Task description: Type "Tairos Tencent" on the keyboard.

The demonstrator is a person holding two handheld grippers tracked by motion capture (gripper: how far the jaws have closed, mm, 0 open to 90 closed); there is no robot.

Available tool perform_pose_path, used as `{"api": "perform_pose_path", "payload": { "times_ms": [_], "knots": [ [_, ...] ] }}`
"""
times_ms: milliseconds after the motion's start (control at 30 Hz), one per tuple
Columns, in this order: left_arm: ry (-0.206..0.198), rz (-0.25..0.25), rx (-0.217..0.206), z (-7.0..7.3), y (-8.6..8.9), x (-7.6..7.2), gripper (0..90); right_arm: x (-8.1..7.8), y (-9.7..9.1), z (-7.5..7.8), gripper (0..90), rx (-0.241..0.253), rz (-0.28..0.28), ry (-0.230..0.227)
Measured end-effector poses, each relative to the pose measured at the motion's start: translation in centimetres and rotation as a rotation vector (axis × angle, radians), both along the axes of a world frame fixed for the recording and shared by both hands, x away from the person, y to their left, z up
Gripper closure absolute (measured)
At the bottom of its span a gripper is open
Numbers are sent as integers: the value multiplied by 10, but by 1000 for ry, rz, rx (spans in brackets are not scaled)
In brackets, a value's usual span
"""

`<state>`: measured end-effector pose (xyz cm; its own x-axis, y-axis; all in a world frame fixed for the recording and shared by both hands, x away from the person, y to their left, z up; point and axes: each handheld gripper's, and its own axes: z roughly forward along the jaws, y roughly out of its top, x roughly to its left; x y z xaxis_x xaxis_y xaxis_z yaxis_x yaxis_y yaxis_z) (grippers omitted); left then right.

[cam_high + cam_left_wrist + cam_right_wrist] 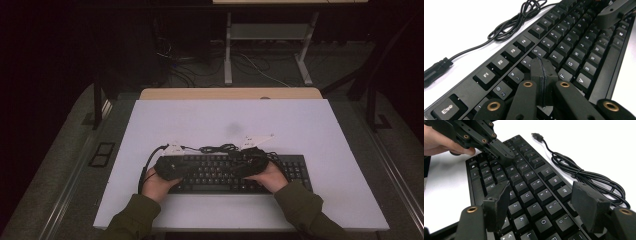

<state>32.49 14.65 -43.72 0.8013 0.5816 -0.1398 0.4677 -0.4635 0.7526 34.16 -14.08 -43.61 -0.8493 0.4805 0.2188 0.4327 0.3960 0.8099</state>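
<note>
Closest to us, our left gripper [541, 82] has its jaws pressed flat together with nothing between them, the tip poised over the keyboard [220, 172] near the 4 and R keys; whether it touches a cap we cannot tell. Our right gripper [544, 205] hangs spread wide over the U, I, J and K keys, grasping nothing. We judge key pressing is the work, so we should come straight down on one cap. Behind the keyboard, which lies on the near half of the white table [310, 125], sits its coiled cable [511, 23].
</note>
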Motion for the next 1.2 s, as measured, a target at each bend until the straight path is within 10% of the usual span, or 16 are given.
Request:
{"api": "perform_pose_path", "payload": {
  "times_ms": [900, 1200],
  "knots": [
    [-13, 8, -12, 5, 3, -2, 893, 0, 0, 1, 320, 3, -1, 0],
    [-16, 25, -40, 8, 5, -5, 824, -2, 0, 2, 461, 3, 18, 8]
  ]
}}
